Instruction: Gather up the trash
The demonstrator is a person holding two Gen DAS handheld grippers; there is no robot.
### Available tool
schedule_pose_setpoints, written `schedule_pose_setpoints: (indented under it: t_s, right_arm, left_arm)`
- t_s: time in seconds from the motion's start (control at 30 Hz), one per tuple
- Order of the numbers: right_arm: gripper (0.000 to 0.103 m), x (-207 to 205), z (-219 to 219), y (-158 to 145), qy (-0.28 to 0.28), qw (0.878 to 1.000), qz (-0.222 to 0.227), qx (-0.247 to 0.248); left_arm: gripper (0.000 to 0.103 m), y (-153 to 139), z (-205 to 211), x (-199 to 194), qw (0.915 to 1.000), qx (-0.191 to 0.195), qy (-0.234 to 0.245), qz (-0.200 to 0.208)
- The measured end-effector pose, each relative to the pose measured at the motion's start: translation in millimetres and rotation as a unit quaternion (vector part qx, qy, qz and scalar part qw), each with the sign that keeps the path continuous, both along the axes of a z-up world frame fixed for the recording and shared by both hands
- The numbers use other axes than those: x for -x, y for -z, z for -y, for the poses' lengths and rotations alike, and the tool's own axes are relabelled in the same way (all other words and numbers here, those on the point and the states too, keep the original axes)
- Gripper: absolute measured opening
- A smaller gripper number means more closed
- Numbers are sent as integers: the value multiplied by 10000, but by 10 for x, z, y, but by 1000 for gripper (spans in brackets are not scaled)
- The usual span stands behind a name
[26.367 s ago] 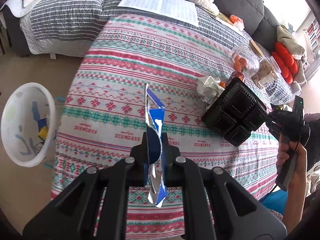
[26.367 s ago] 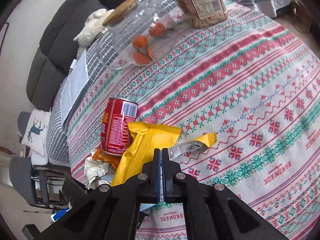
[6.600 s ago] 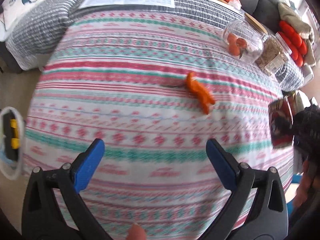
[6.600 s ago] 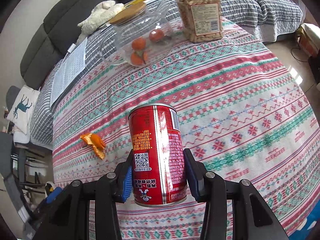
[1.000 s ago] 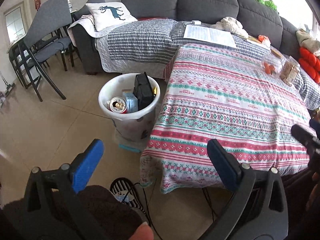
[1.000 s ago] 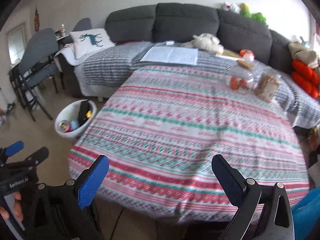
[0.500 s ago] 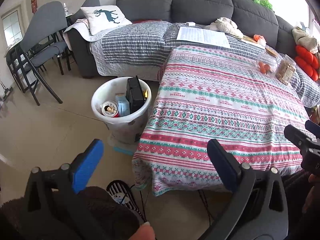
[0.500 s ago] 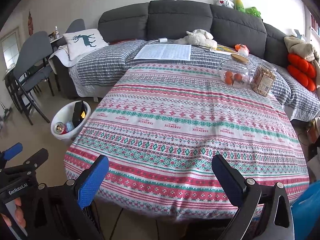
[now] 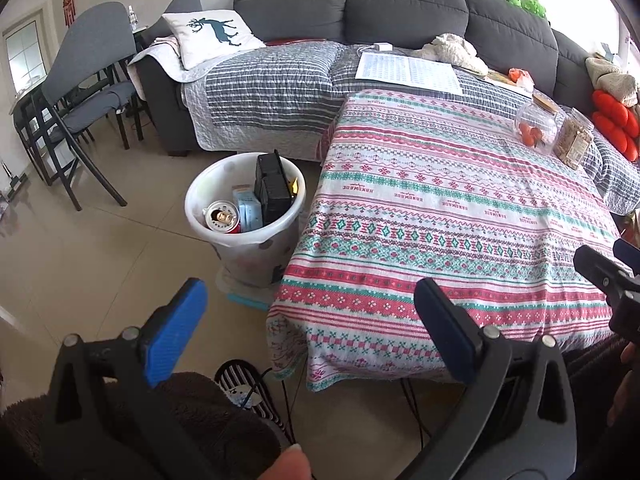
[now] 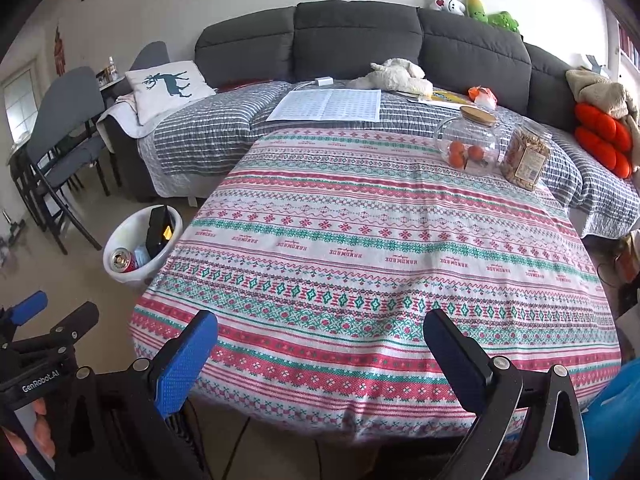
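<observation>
White trash bin (image 9: 256, 240) stands on the floor just beside the table (image 9: 460, 208), and it holds now the red can (image 9: 222, 218) and the black tray (image 9: 274, 188). Left gripper (image 9: 308, 324) and right gripper (image 10: 320, 350) are both spread and empty, pulled back from the table.

2 jars (image 10: 470, 142) on the patterned tablecloth (image 10: 360, 240), 1 perhaps holding nuts

Left gripper (image 9: 312, 320) and right gripper (image 10: 320, 344) both gape, empty.
</observation>
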State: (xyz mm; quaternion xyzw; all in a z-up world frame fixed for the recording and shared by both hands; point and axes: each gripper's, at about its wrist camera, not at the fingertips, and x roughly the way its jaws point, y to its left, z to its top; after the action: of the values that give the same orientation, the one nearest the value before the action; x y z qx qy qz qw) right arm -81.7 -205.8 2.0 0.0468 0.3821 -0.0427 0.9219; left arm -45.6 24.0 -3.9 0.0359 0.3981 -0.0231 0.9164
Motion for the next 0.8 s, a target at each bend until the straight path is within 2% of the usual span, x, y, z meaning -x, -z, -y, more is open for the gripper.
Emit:
schedule_pose_setpoints:
  t_s: [0.8]
  right_arm:
    - [103, -4, -11, -19, 90, 10000, 35, -11]
  left_arm:
    - [103, 1, -24, 18, 9999, 67, 77, -44]
